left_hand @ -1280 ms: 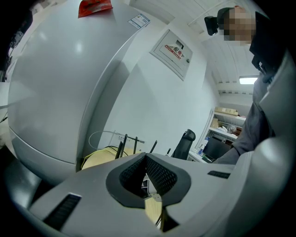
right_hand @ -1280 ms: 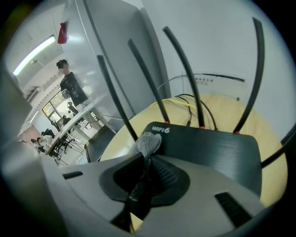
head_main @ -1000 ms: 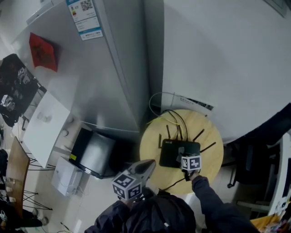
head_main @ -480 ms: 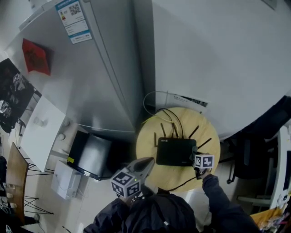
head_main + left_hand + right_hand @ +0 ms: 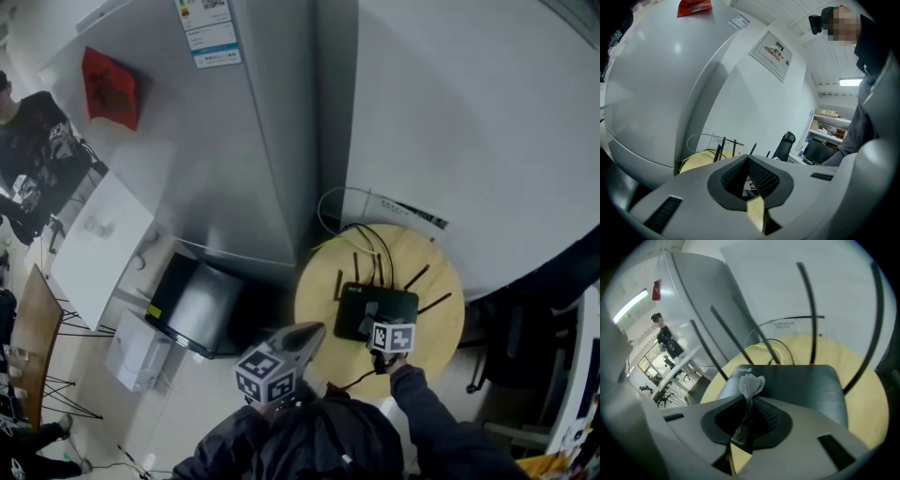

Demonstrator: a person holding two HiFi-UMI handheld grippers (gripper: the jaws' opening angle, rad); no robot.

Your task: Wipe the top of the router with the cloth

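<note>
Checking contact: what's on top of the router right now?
The grey cloth, pinched in the right gripper, sits over the router top's near-left part. Whether it touches is hidden beneath the cloth.

The router shows black plastic, its top smooth with a soft sheen. The cloth reads grey, fuzzy and soft at its bunched tip. The table is pale wood, matt and even. The right gripper and left gripper, 2 matt grey plastic shells; the fingers carry black pads, rough and cross-hatched. The tall cabinet gleams like painted metal, smooth, lightly glossy.
</note>
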